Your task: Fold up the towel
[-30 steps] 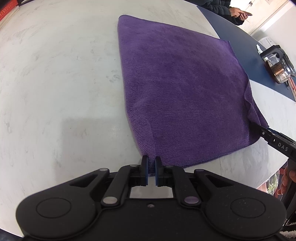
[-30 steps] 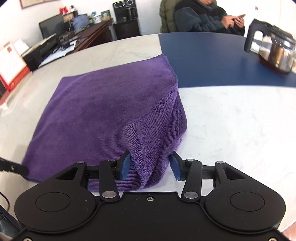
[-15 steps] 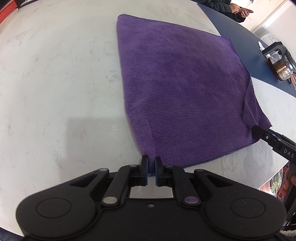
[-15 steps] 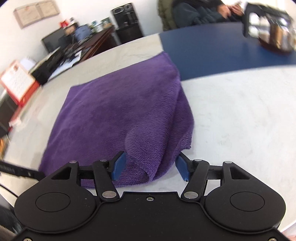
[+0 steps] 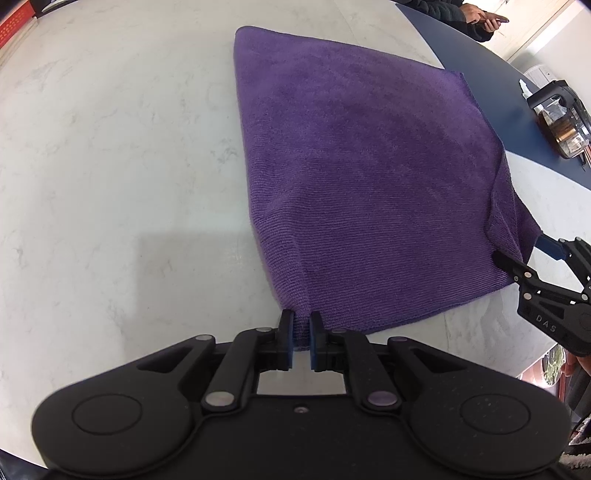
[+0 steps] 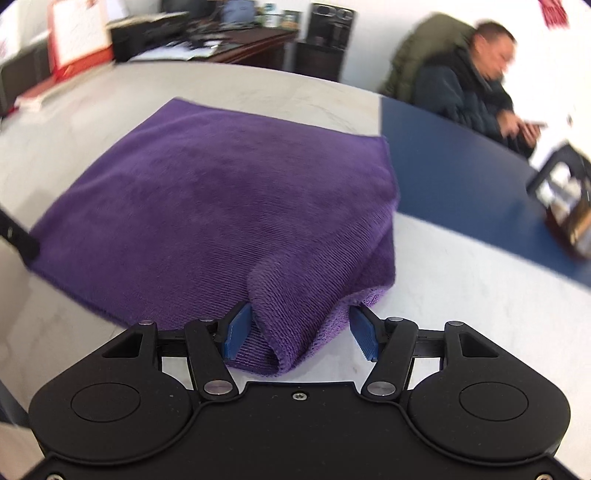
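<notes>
A purple towel lies spread on the white marble table. My left gripper is shut on its near left corner, the cloth pinched between the blue pads. The right gripper sits at the near right corner, where the cloth is bunched into a loose fold. In the right wrist view that folded corner of the towel lies between the spread jaws of the right gripper, and the pads are not pressing on it. A finger of the left gripper shows at the towel's far left corner.
A dark blue tabletop section adjoins the marble behind the towel. On it stands a glass coffee pot, also in the right wrist view. A seated person holds a phone beyond it. A cluttered desk stands behind.
The right gripper's jaws widened, letting the bunched towel corner lie loose between them, and the gripper rolled and shifted sideways. The left gripper kept its grip and stayed put.
</notes>
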`<action>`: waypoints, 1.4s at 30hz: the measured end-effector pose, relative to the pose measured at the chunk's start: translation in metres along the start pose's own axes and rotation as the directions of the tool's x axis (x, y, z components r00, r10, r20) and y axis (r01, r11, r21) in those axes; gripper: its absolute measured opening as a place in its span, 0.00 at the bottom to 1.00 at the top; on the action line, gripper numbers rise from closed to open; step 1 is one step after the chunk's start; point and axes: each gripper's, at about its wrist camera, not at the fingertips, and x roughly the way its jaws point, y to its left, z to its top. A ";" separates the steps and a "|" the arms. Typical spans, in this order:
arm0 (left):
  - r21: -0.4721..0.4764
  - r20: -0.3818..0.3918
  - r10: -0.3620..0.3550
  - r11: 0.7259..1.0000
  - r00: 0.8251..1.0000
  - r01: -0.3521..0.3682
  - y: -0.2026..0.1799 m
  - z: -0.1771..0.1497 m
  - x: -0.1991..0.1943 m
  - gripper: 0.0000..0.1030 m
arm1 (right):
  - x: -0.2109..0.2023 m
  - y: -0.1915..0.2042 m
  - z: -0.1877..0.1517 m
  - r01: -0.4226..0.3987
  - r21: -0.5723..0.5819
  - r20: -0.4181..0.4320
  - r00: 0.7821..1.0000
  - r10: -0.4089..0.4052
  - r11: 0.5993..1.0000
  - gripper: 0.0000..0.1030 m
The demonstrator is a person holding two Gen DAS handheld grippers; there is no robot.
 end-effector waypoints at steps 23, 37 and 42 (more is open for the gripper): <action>0.000 -0.009 -0.005 1.000 1.000 0.005 0.004 0.000 0.001 0.07 | -0.003 -0.049 -0.014 -0.040 0.337 0.011 0.999 0.039 0.940 0.25; -0.017 0.010 -0.015 1.000 1.000 0.015 0.002 -0.007 -0.001 0.07 | -0.003 -0.109 -0.060 -0.251 0.754 0.148 0.965 0.215 0.607 0.25; -0.013 0.022 -0.004 1.000 1.000 0.005 0.000 -0.010 -0.002 0.07 | -0.001 -0.111 -0.056 -0.271 0.732 0.139 0.958 0.253 0.625 0.25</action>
